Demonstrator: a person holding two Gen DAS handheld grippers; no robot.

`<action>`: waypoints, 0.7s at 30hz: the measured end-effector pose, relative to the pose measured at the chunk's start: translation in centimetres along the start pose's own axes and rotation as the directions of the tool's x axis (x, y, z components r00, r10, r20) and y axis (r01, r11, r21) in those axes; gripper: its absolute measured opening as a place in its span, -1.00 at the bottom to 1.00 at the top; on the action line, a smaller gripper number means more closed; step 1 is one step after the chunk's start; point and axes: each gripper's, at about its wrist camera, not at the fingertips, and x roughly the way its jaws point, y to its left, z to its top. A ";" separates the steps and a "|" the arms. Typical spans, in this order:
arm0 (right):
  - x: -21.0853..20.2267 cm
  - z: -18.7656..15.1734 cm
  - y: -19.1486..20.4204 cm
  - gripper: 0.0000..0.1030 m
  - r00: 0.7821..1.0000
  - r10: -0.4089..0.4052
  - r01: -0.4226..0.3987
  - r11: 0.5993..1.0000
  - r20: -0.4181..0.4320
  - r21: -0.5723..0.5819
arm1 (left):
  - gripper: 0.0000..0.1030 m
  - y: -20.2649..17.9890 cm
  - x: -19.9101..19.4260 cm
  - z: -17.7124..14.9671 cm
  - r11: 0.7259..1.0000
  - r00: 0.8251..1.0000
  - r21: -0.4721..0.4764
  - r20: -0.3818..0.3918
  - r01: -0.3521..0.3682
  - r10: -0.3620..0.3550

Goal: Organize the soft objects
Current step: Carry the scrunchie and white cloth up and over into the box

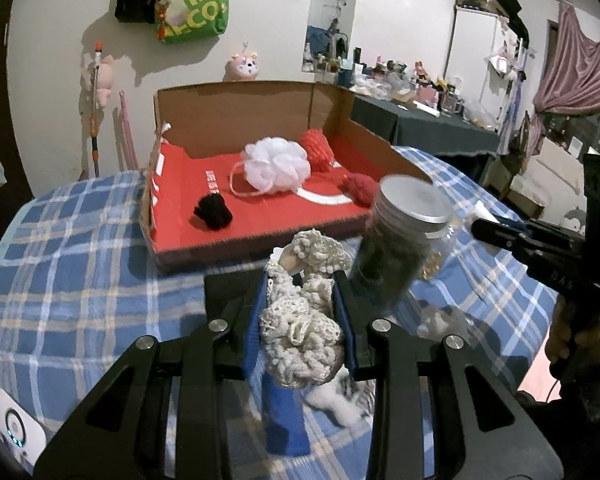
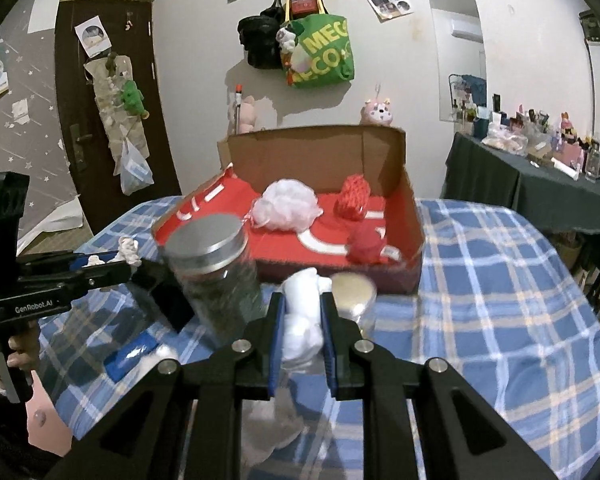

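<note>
My left gripper (image 1: pixel 302 280) is shut on a cream crocheted piece (image 1: pixel 300 340) and holds it above the plaid table, just in front of the red-lined cardboard box (image 1: pixel 236 120). My right gripper (image 2: pixel 303 300) is shut on a white soft object (image 2: pixel 302 320), also in front of the box (image 2: pixel 404 208). Inside the box lie a white mesh pouf (image 1: pixel 276 164), a black yarn piece (image 1: pixel 214 210), a red knit item (image 1: pixel 318 150) and a dark red yarn piece (image 1: pixel 360 188). The left gripper shows at the left of the right wrist view (image 2: pixel 128 256).
A glass jar with a metal lid (image 1: pixel 400 240) stands on the table between the grippers, close to the box front (image 2: pixel 216 276). A second, smaller jar (image 2: pixel 354 292) stands beside it. The plaid tablecloth (image 1: pixel 80 260) covers the table. A cluttered dark side table (image 2: pixel 540 184) stands at the right.
</note>
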 end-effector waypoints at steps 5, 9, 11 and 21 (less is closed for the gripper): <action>1.7 2.4 -0.9 -0.64 1.000 0.019 -0.020 0.999 -0.018 -0.035 | -0.42 0.8 1.2 2.2 1.000 1.000 0.014 -0.016 0.011 -0.011; 3.9 4.5 -1.5 -0.64 0.996 0.063 -0.068 0.996 -0.071 -0.065 | -0.42 0.9 3.1 4.4 0.998 0.998 0.060 -0.053 0.032 -0.029; 5.4 5.7 -1.8 -0.64 0.990 0.086 -0.095 0.992 -0.110 -0.082 | -0.42 0.9 4.2 5.4 0.995 0.996 0.086 -0.077 0.042 -0.035; 14.3 10.0 -2.6 -0.64 0.927 0.146 -0.205 0.969 -0.347 -0.140 | -0.42 1.4 11.5 9.4 0.985 0.969 0.157 -0.245 0.071 -0.031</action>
